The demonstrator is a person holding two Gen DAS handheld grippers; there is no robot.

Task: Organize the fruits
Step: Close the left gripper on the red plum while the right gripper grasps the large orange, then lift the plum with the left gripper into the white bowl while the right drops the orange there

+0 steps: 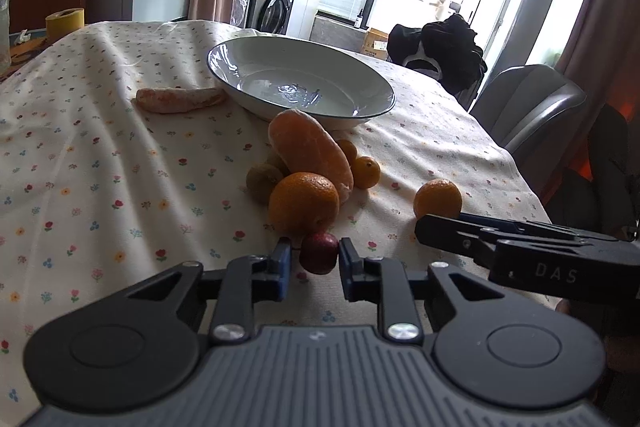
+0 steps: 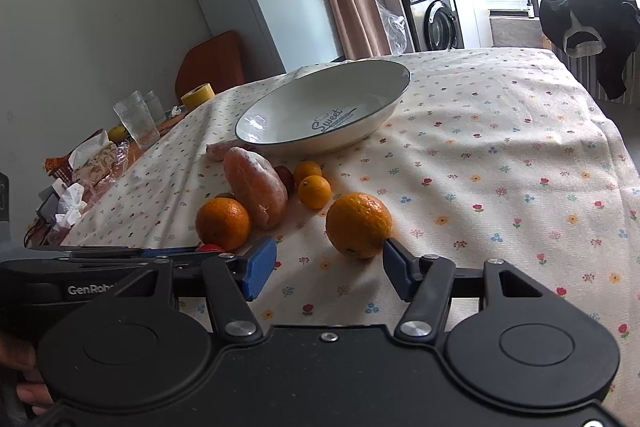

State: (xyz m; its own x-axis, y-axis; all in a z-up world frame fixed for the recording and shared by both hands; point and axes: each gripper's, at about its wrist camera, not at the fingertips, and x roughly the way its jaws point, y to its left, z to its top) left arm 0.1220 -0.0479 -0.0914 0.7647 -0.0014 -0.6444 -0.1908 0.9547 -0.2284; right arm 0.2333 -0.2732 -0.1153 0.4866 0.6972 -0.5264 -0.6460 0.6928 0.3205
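Left tongs (image 1: 311, 255): parted, blue pads flanking a small dark-red fruit (image 1: 319, 251) that sat on the table between them. The right pad looked to touch its skin; a sliver of gap showed at the left pad, so the grip read as not yet closed. To do this step well, judged from the view: centre the fruit between the pads, close gently on its widest part, lift straight up clear of the large orange (image 1: 303, 202) just beyond the tips.

Red fruit: round, smooth, glossy, small; likely to roll if nudged.

Beyond the left tongs: large orange, dimpled rind; a long orange root vegetable (image 1: 310, 149) with a dusty, matt skin, leaning on the pile; a dull brown-green kiwi-like fruit (image 1: 263, 181) to its left; small smooth citrus (image 1: 366, 171) to its right.

Far beyond: a wide shallow white bowl (image 1: 376, 83), dark rim, glazed, empty.

Table: covered by a cream floral cloth (image 1: 100, 147), soft and creased.

Right tongs (image 2: 329, 267): released wide, empty. An orange (image 2: 359, 225) lay just ahead, its side touching the right pad; pebbled rind, round, free-standing.
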